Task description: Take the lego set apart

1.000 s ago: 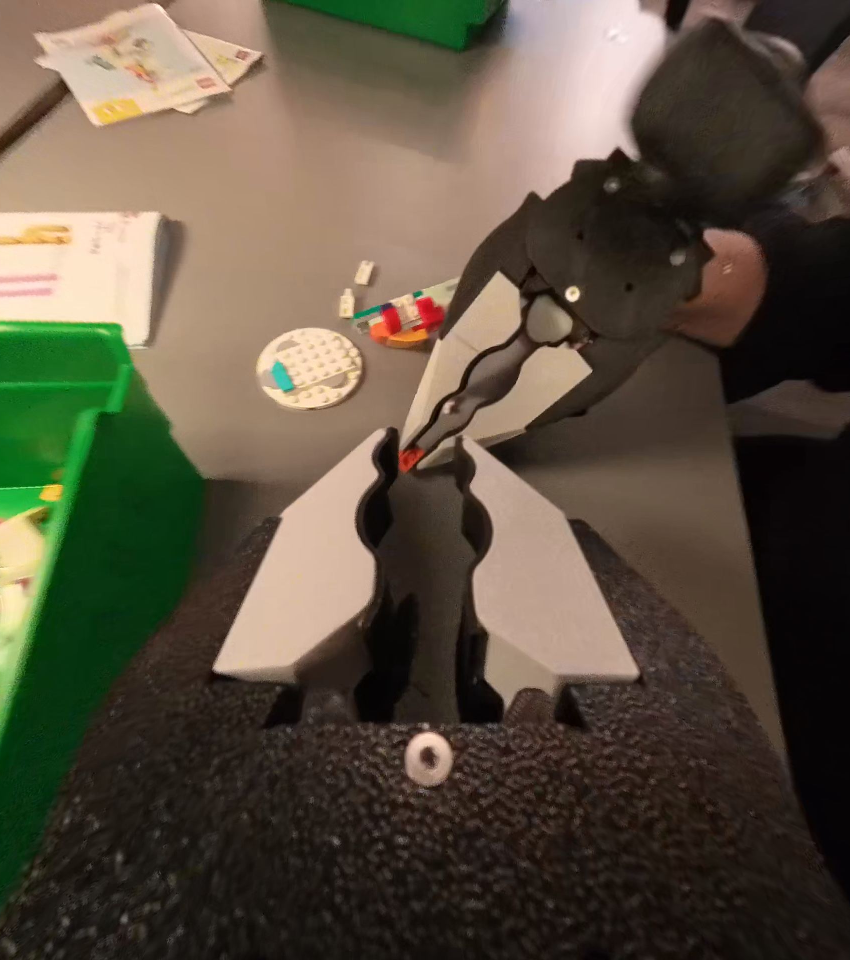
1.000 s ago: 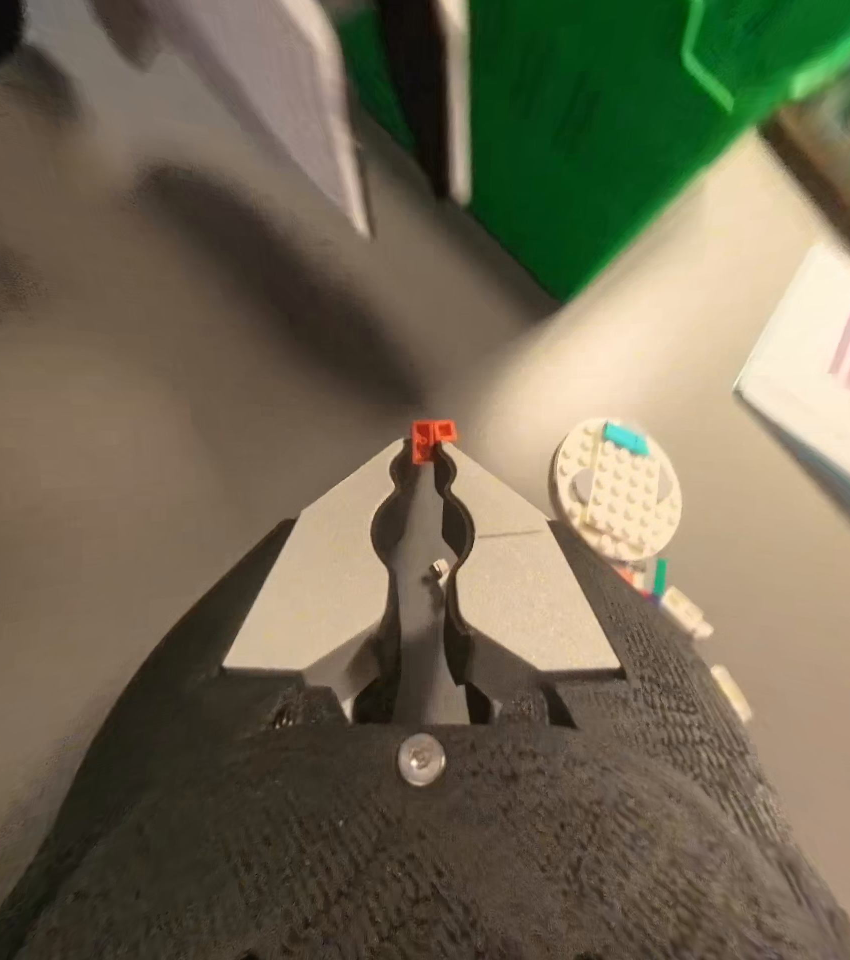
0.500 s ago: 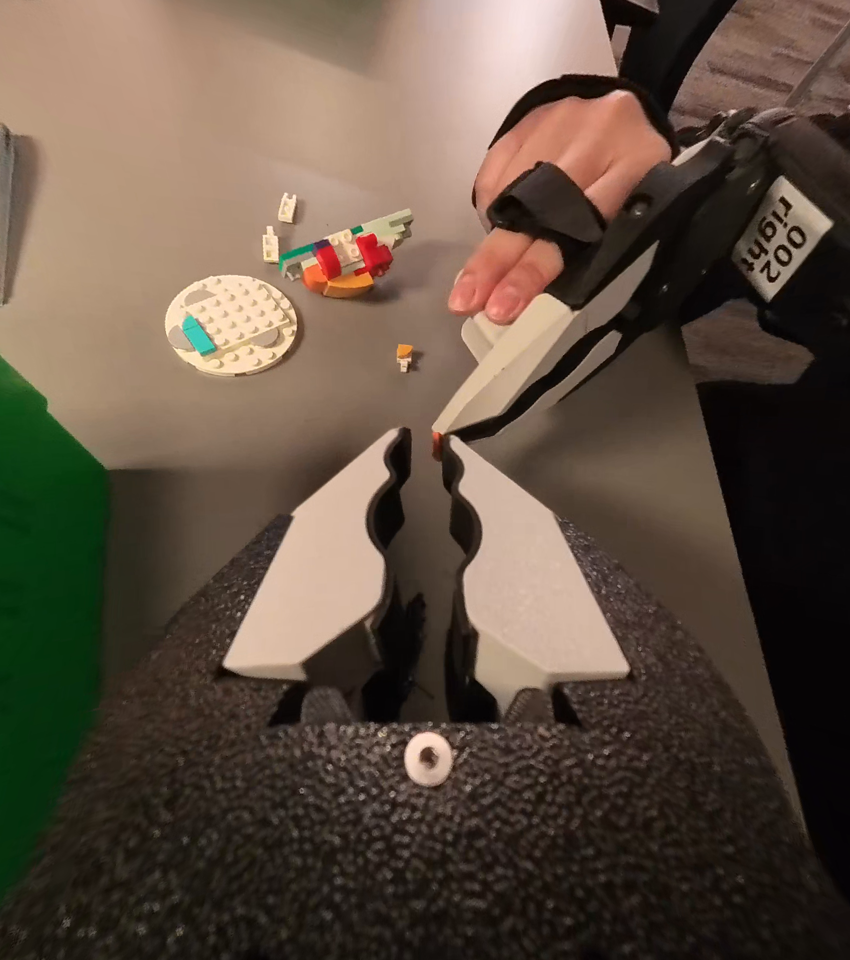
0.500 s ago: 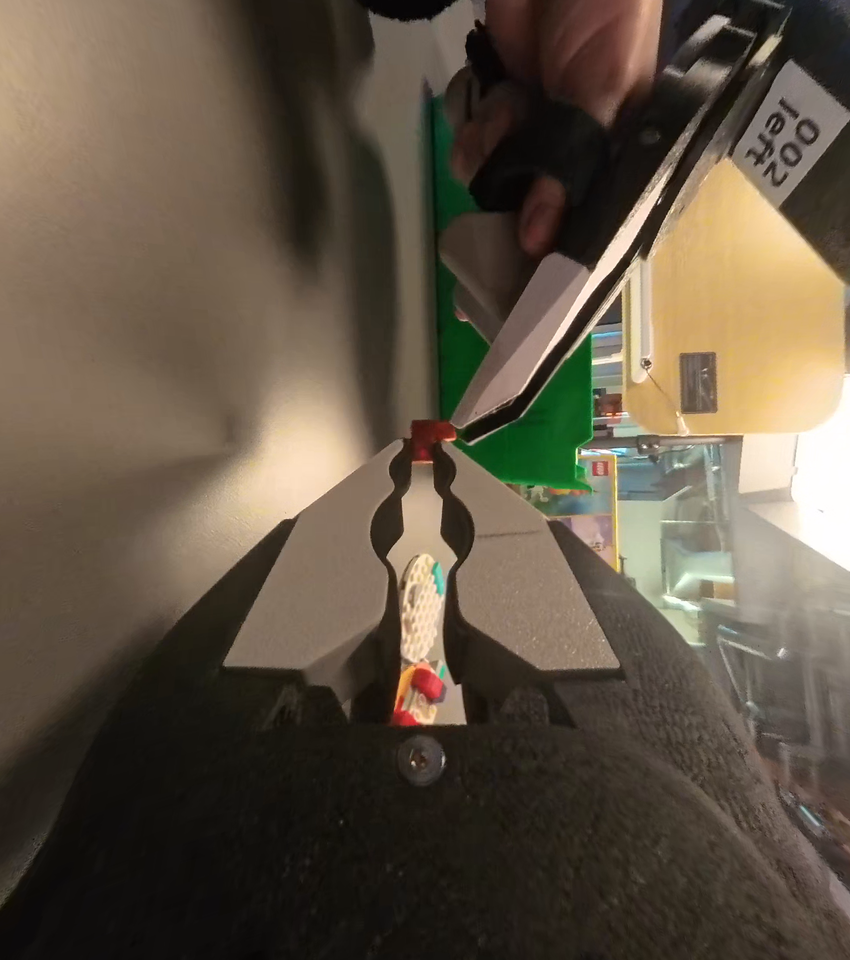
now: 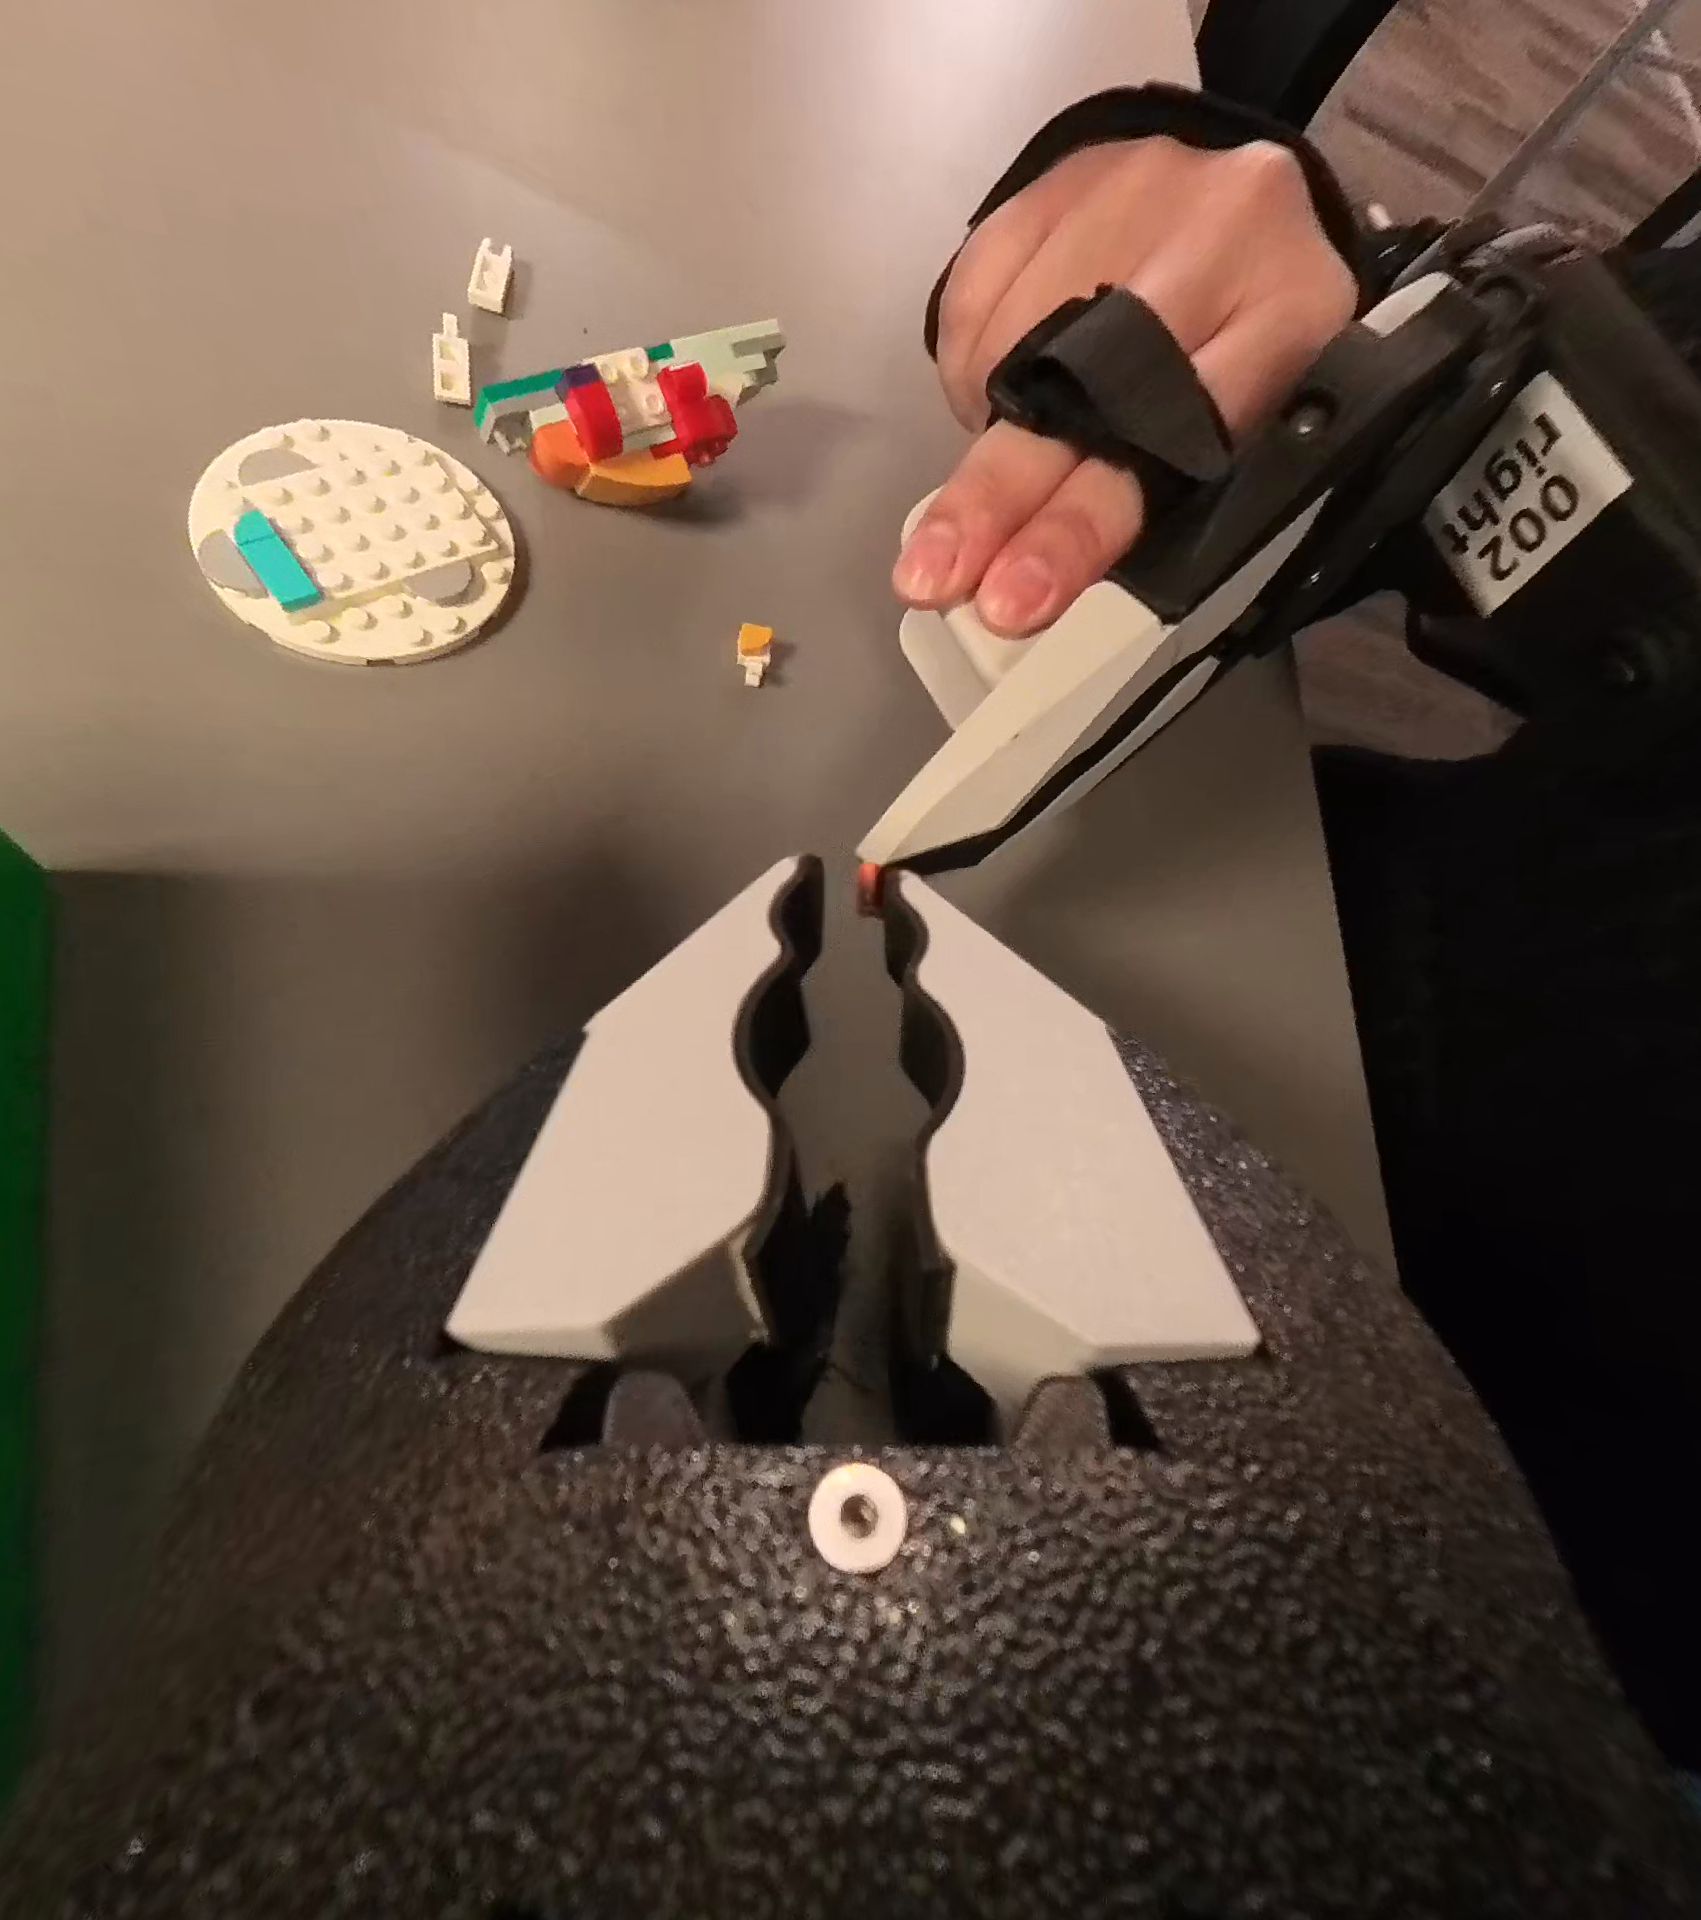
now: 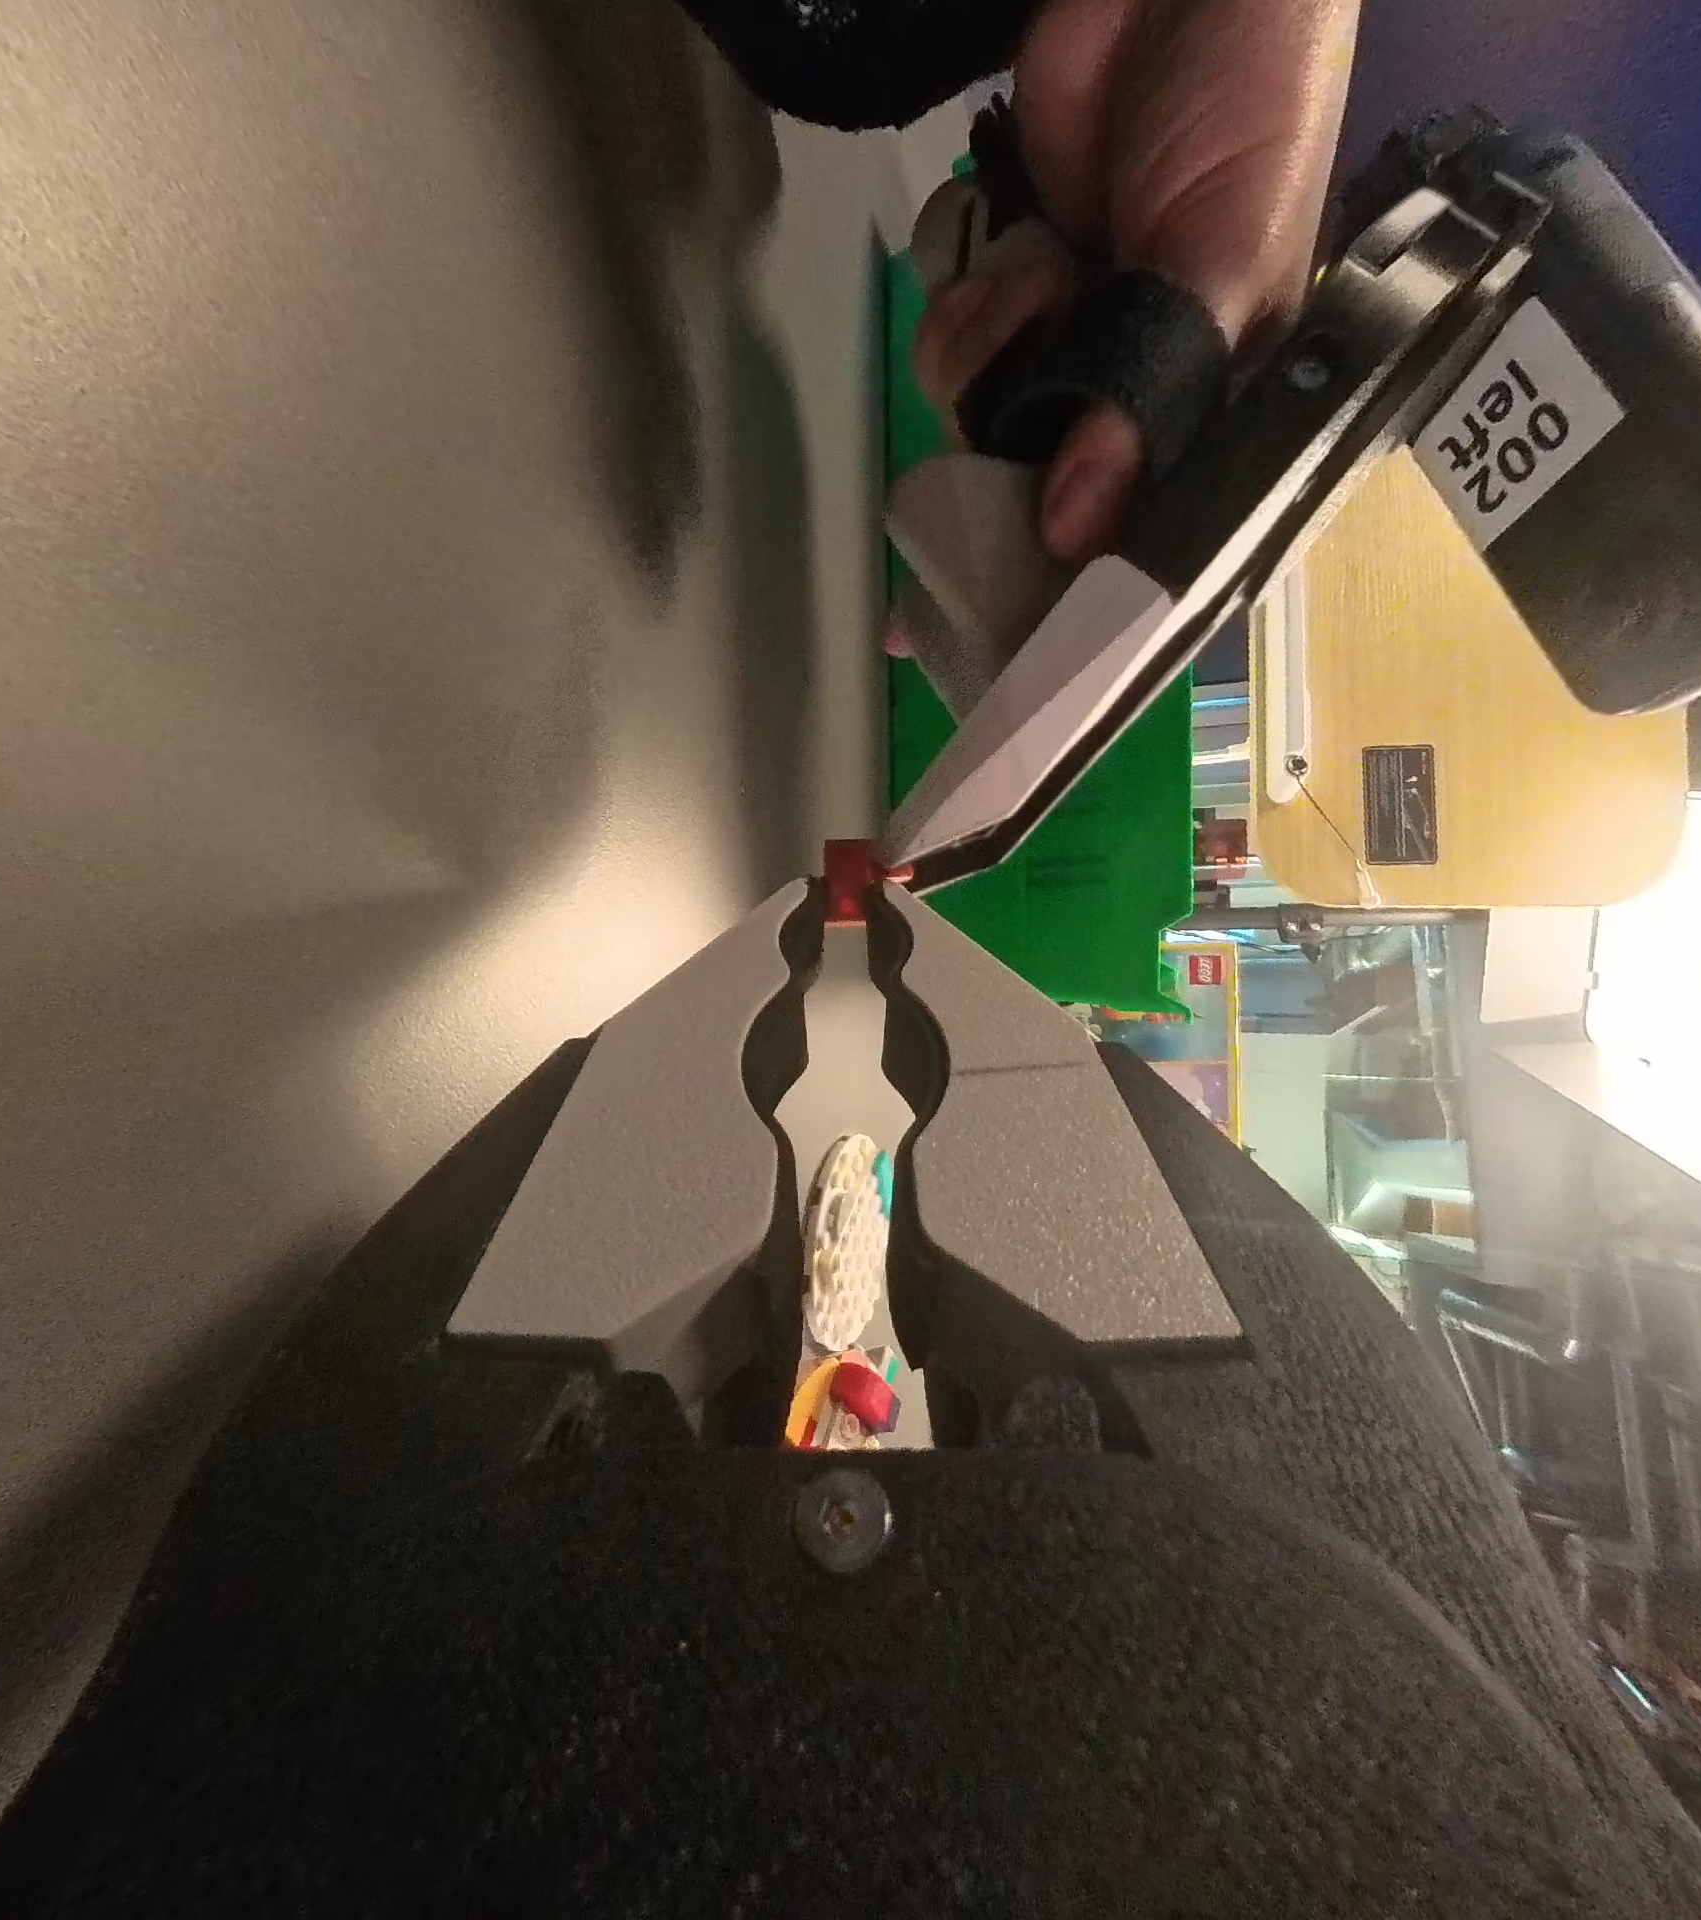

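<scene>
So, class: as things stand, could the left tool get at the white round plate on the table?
Probably yes. The white round plate lies on open table ahead of the left tool, nothing between them. But the right tool holds a small red piece at its tips.

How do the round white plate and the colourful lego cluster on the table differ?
The plate is flat, round and nearly bare, carrying one teal tile; the cluster is an irregular stack. The plate is almost all white; the cluster mixes red, orange, green and white. Both lie on the grey table, untouched by either gripper.
</scene>
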Available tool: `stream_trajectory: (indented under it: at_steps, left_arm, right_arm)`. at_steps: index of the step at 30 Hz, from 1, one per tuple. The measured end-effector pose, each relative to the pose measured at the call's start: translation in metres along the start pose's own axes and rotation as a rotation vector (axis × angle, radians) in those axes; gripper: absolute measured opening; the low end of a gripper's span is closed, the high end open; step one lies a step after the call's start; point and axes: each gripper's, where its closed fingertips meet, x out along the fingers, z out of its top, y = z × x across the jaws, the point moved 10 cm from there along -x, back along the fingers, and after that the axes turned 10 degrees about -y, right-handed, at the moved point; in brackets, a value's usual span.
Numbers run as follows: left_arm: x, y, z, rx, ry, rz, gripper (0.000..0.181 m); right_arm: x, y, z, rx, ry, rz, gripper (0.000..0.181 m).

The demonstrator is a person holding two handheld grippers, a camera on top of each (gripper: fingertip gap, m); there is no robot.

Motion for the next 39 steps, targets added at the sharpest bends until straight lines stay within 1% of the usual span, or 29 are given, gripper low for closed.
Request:
stream_trajectory:
  at_steps: [2,4,5,6,7,8,9,10,11,13,14,16,17,19,21,23,24,27,29,31,32,33,35,37,38,39]
  left_arm:
    - [0.0,0.0,0.0,-0.01,-0.015,-0.029,0.005]
    - [0.001,-0.001,0.001,0.017,-0.033,-0.016,0.002]
    - [0.0,-0.001,0.001,0.038,-0.026,0.021,0.002]
    - [-0.002,0.004,0.001,0.083,-0.014,0.123,0.002]
    - [-0.006,0.009,0.001,0.124,-0.009,0.194,0.002]
    - [-0.011,0.011,0.002,0.11,-0.038,0.198,0.002]
    - [-0.016,0.01,0.005,0.081,-0.083,0.168,0.002]
    - [-0.022,0.009,0.008,0.083,-0.118,0.168,0.002]
    - [-0.03,0.007,0.013,0.12,-0.151,0.201,0.002]
    - [-0.051,0.003,0.026,0.2,-0.231,0.306,0.002]
    - [-0.066,0.004,0.034,0.229,-0.272,0.388,0.002]
    - [-0.103,0.014,0.047,0.242,-0.309,0.609,0.002]
    - [-0.12,0.023,0.05,0.212,-0.292,0.695,0.002]
    - [-0.144,0.051,0.047,0.083,-0.166,0.78,0.002]
    - [-0.155,0.083,0.037,-0.063,-0.08,0.768,0.002]
    - [-0.157,0.114,0.025,-0.188,-0.016,0.739,0.003]
    - [-0.156,0.127,0.019,-0.24,0.013,0.729,0.006]
    - [-0.15,0.154,-0.001,-0.363,0.096,0.693,0.016]
    - [-0.146,0.165,-0.012,-0.416,0.151,0.689,0.017]
    - [-0.143,0.171,-0.019,-0.437,0.197,0.696,0.017]
    - [-0.142,0.172,-0.02,-0.439,0.189,0.698,0.02]
    - [-0.143,0.171,-0.019,-0.445,0.178,0.697,0.026]
    - [-0.148,0.168,-0.014,-0.432,0.16,0.73,0.048]
    - [-0.156,0.156,0.0,-0.367,0.099,0.795,0.061]
    - [-0.16,0.144,0.01,-0.321,0.05,0.819,0.067]
    - [-0.161,0.127,0.022,-0.263,-0.016,0.826,0.068]
  right_arm:
    - [0.0,0.0,0.0,-0.001,-0.002,-0.005,0.006]
    - [-0.001,-0.001,-0.001,-0.004,0.007,-0.009,0.006]
    - [-0.001,-0.001,0.0,0.006,-0.004,-0.005,0.006]
    - [-0.001,-0.001,0.002,0.019,-0.029,-0.006,0.006]
    - [-0.002,-0.001,0.007,0.019,-0.056,-0.013,0.006]
    - [-0.003,-0.002,0.01,0.01,-0.076,-0.024,0.006]
    - [-0.003,-0.001,0.012,0.0,-0.086,-0.032,0.006]
    - [-0.003,0.0,0.013,-0.009,-0.087,-0.036,0.006]
    - [-0.002,0.0,0.012,-0.014,-0.081,-0.036,0.006]
    - [-0.003,-0.001,0.009,-0.006,-0.073,-0.048,0.006]
    - [-0.003,-0.002,0.008,0.008,-0.075,-0.059,0.006]
    - [-0.003,-0.005,0.006,0.043,-0.075,-0.081,0.006]
    - [-0.002,-0.006,0.005,0.053,-0.068,-0.089,0.006]
    - [-0.001,-0.007,0.003,0.067,-0.059,-0.094,0.006]
    - [-0.001,-0.008,0.003,0.094,-0.058,-0.103,0.006]
    - [0.0,-0.009,0.001,0.126,-0.055,-0.108,0.006]
    - [0.0,-0.01,0.0,0.136,-0.051,-0.11,0.006]
    - [-0.001,-0.011,-0.003,0.159,-0.038,-0.119,0.006]
    - [-0.002,-0.012,-0.004,0.176,-0.036,-0.122,0.006]
    - [-0.002,-0.013,-0.005,0.184,-0.033,-0.126,0.006]
    - [-0.002,-0.013,-0.005,0.187,-0.03,-0.127,0.006]
    - [-0.002,-0.013,-0.006,0.191,-0.028,-0.131,0.006]
    - [-0.003,-0.015,-0.006,0.204,-0.027,-0.146,0.006]
    - [-0.004,-0.018,-0.007,0.223,-0.032,-0.17,0.006]
    - [-0.006,-0.02,-0.007,0.23,-0.037,-0.187,0.006]
    - [-0.007,-0.022,-0.007,0.234,-0.041,-0.209,0.006]
